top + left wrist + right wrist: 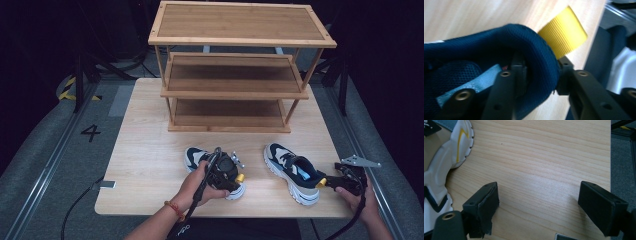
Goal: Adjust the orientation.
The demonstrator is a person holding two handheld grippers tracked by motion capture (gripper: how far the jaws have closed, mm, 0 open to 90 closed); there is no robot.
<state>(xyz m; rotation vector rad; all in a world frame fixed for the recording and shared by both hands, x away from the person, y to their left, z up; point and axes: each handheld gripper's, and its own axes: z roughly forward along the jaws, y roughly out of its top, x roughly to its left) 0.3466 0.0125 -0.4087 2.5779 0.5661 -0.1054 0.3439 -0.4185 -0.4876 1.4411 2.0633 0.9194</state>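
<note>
While the left claw has its jaws closed on the padded navy heel collar of the left shoe, one jaw inside the shoe and one outside just below the yellow pull tab, the right claw stands wide apart with nothing between its jaws. In the right gripper view bare table lies between the two black pads, and the white sole of the right shoe sits off to the left of the near pad, close but not between them. From above, that claw points at the heel of the right shoe, near its own yellow tab, without having closed on it.

Judging by the layout, the work is moving the pair onto the wooden shoe rack, which stands beyond both claws at the far side of the table with all three shelves bare. So little is done: one shoe is gripped but seems to rest on the table under the left claw, the other is not yet held. Left to do are grasping the second heel, lifting both shoes and setting them on a shelf.
</note>
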